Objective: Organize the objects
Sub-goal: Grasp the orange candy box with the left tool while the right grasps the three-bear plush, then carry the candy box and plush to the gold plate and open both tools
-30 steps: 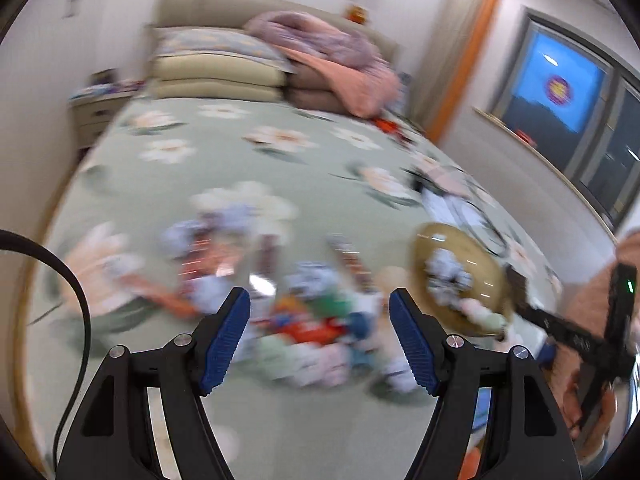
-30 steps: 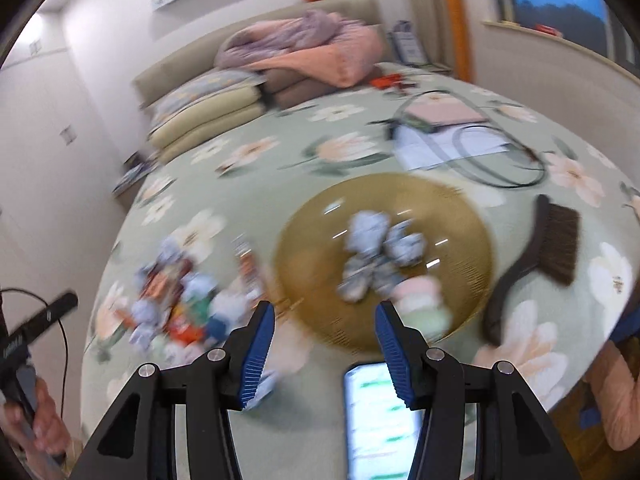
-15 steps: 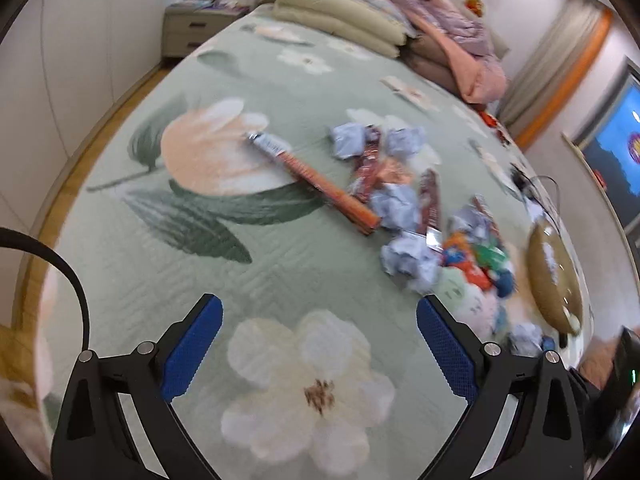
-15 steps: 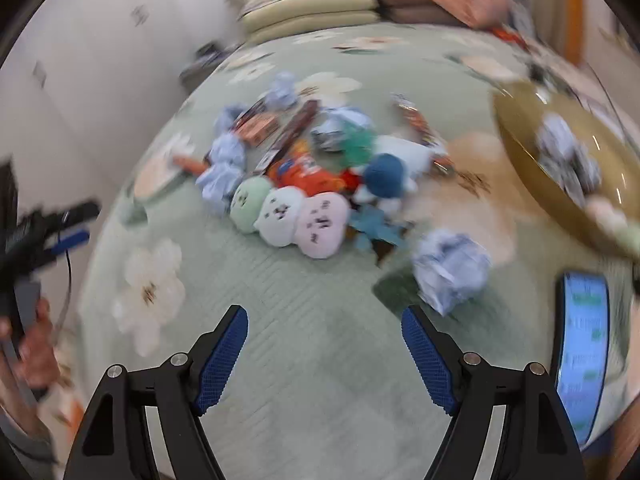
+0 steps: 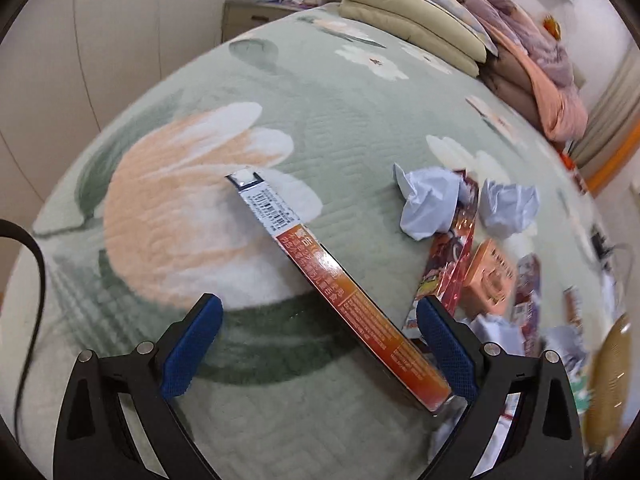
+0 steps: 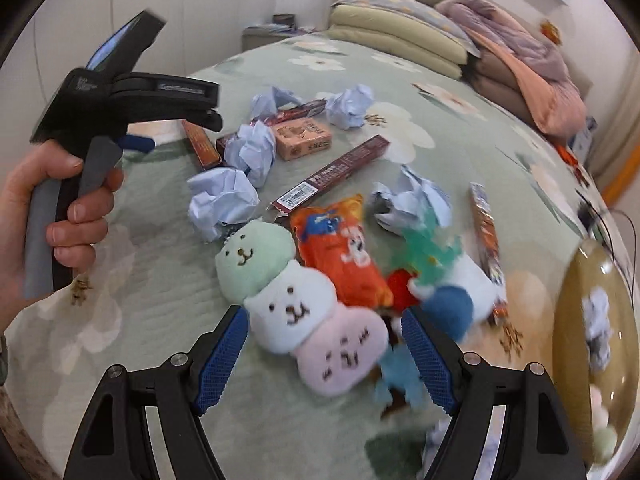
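Both tongs spread: left tongs [image 5: 318, 344] straddle the orange box [image 5: 352, 312], whose near end could snag one finger and skid; right tongs [image 6: 324, 354] flank the plush trio [image 6: 296, 300].

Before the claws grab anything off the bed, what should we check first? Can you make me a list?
1. Left claw open wide: ok.
2. Long orange box lying between the left claw's fingers, not pinched yet: ok.
3. Right claw open: ok.
4. Three-bear plush in front of the right claw, its pink end between the fingers: ok.
5. Other toys, such as the blue plush, crowd the bear's side, so the claw may snag them: not ok.
6. Room left in the brown bowl: cannot tell, only part of it shows.
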`<action>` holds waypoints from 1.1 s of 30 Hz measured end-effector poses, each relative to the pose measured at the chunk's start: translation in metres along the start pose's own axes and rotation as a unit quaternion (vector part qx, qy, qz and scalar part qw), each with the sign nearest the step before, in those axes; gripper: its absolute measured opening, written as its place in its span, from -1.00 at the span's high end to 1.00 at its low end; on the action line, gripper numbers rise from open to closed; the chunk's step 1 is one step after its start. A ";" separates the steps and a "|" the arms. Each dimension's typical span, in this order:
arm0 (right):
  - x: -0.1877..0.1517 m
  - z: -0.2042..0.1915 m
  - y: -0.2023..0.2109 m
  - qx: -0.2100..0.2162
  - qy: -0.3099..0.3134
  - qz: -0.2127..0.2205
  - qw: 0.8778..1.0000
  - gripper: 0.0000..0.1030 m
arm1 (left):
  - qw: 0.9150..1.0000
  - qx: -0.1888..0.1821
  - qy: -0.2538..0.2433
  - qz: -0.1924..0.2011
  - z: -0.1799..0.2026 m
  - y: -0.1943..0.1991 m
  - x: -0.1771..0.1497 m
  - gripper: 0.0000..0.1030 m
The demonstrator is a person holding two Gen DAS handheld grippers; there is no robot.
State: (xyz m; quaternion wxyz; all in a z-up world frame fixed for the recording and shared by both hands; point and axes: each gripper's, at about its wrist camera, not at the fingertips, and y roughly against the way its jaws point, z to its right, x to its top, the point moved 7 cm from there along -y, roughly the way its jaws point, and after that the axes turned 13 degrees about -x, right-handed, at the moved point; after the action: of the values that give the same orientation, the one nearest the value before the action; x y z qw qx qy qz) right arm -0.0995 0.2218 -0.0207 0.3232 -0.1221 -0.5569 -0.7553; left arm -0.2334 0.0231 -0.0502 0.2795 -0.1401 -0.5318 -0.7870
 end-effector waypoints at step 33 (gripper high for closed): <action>-0.080 -0.032 0.055 0.087 -0.196 -0.135 0.967 -0.47 | 0.978 -0.072 -0.141 -0.132 -0.023 0.122 -0.150 0.09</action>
State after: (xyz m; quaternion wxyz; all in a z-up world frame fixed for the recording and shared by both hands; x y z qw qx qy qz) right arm 0.0017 0.2109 -0.0337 0.1123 -0.1629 -0.6846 -0.7015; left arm -0.0390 0.0116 -0.0448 0.0841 -0.1981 -0.5218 -0.8255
